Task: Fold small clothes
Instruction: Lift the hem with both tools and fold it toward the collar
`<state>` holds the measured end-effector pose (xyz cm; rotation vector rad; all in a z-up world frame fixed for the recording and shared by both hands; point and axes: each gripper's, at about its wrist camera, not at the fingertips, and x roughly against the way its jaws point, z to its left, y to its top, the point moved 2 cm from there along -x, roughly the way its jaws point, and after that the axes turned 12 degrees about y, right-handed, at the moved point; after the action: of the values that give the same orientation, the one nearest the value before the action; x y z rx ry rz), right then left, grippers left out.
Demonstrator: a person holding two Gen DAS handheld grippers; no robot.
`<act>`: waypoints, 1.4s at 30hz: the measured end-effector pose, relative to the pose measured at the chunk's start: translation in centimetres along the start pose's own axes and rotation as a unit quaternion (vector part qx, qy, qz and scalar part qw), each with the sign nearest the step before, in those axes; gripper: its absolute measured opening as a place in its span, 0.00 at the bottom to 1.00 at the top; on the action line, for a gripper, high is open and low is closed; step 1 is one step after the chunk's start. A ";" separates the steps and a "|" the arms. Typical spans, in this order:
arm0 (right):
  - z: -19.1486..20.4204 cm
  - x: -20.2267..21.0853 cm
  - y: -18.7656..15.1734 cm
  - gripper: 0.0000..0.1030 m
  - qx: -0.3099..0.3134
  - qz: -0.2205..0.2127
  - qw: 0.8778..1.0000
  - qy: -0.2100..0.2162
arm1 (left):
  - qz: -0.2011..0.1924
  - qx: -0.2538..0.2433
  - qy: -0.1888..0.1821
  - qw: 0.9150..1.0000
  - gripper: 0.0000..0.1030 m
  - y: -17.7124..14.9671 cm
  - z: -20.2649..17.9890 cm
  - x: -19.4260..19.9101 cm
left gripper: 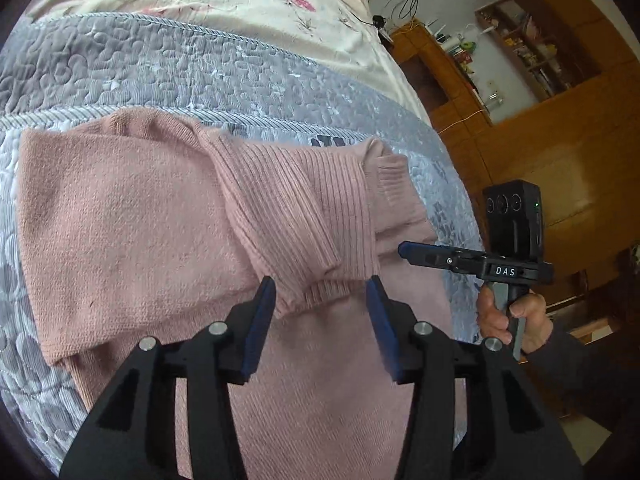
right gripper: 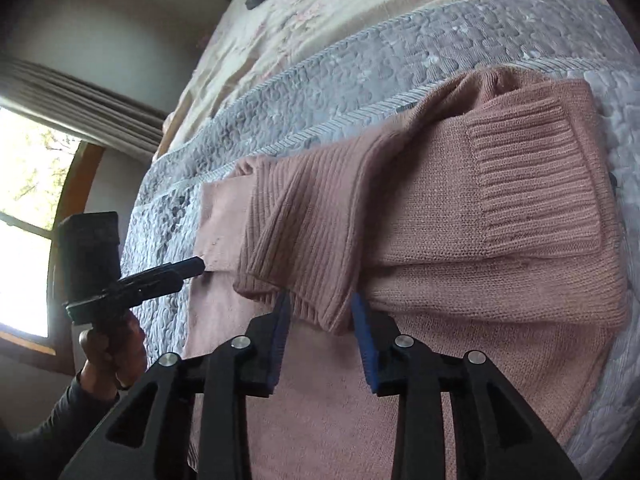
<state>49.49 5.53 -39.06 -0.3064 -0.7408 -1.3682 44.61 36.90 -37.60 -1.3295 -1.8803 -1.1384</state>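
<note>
your pink sweater (left gripper: 132, 220) lies flat on the bed (left gripper: 120, 72), long axis toward its near edge; left gripper (left gripper: 322, 300) and right gripper (right gripper: 318, 314) both gape wide, empty.

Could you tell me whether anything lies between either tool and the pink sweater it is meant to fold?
Nothing visible does. The left tool hangs open directly over the pink sweater, its fingers straddling a ribbed cuff. The right tool is open at a ribbed fold too. Only the grey quilt surrounds the garment.
</note>
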 end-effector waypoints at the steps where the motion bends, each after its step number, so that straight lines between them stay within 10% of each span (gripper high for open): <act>1: 0.0 -0.8 0.2 0.32 -0.006 0.003 1.000 -0.008 | 0.010 -0.004 0.033 0.999 0.44 0.4 -0.3 -1.0; 6: 0.5 -5.0 -0.4 0.22 0.043 0.049 0.991 -0.113 | 0.086 -0.038 0.175 0.980 0.20 0.6 -1.0 -5.8; 15: -1.5 -2.7 -0.9 0.08 0.041 0.043 0.992 -0.115 | 0.103 -0.045 0.220 0.969 0.00 -2.3 1.8 -4.6; 24: -0.9 -1.7 -0.2 0.32 -0.005 0.018 0.997 -0.070 | 0.000 -0.009 0.054 0.999 0.08 -0.6 -1.2 0.5; 27: -2.0 -3.2 -0.7 0.20 -0.010 0.039 0.996 -0.082 | 0.029 -0.037 0.058 0.997 0.08 -0.3 -3.1 -2.9; 30: -3.2 -2.9 -1.3 0.13 -0.014 0.037 0.995 -0.089 | 0.080 -0.059 0.148 0.984 0.02 -1.3 -2.2 -6.9; 38: -1.0 -2.8 -0.8 0.19 0.009 0.014 0.999 -0.039 | 0.086 -0.052 0.124 0.987 0.03 -1.8 -1.1 -6.9; 42: -3.9 -2.3 -1.3 0.00 -0.040 0.010 0.999 -0.036 | 0.092 -0.025 0.111 0.989 0.03 -2.2 -0.3 -5.3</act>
<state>49.32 4.66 -43.69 -0.4259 -0.7417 -1.3760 44.33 33.92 -42.50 -1.3131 -1.5468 -1.1923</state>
